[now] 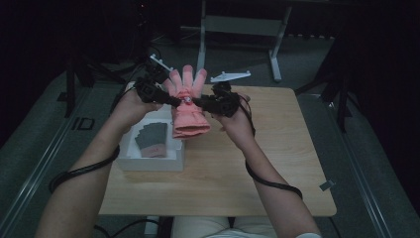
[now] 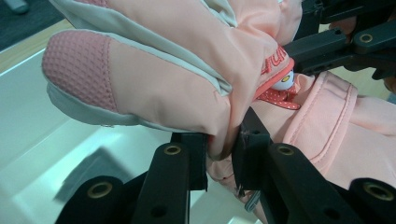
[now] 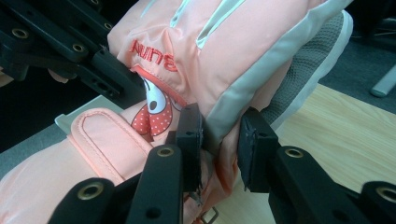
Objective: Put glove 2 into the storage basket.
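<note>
Both grippers, left (image 1: 166, 97) and right (image 1: 203, 102), pinch the pink glove (image 1: 188, 106) aloft; next, probably lowering it into the white box (image 1: 148, 161) at seven o'clock.

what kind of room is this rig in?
Probably a lab or recording workspace, not a home: a small wooden table on grey carpet, dark surroundings, and a metal stand frame behind it.

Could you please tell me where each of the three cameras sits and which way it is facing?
High view: above the person's side, looking forward and down at the wooden table; both forearms enter from below.
Left gripper view: rides the left gripper, looking along its fingers at the pink glove above a white box.
Right gripper view: rides the right gripper, looking along its fingers.
All three share the glove, clamped from both sides.
</note>
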